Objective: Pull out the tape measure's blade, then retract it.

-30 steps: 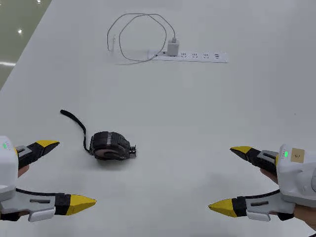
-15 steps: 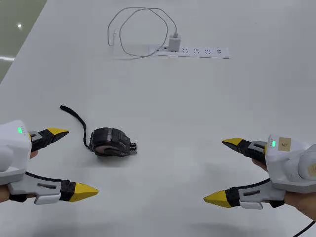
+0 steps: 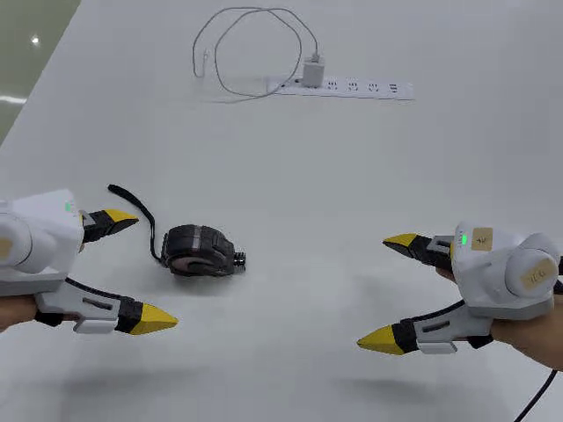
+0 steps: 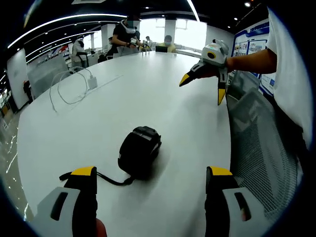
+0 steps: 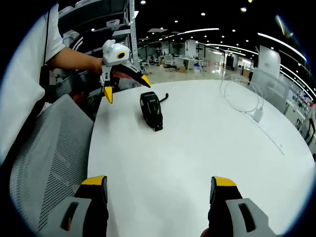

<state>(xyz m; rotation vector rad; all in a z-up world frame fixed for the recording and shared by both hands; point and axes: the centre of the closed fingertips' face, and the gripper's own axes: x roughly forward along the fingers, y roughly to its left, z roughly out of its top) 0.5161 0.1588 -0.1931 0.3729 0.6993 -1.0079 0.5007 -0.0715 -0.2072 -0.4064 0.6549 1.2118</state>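
A black tape measure [image 3: 199,251] lies on the white table [image 3: 308,185], its black wrist strap [image 3: 132,208] trailing up and left and its blade hook [image 3: 238,260] pointing right. It also sits ahead of the jaws in the left gripper view as tape measure [image 4: 139,149] and farther off in the right gripper view as tape measure [image 5: 151,109]. My left gripper [image 3: 141,267] stands open just left of it, not touching. My right gripper [image 3: 390,289] stands open well to the right, nothing between its fingers.
A white power strip [image 3: 343,87] with a charger and looped white cable [image 3: 251,48] lies at the far side of the table. A mesh chair [image 5: 44,153] stands by the near edge. People work at the far end of the table [image 4: 133,37].
Both grippers have moved inward toward the tape measure, the left one closing up beside it. The tape measure has stayed put.
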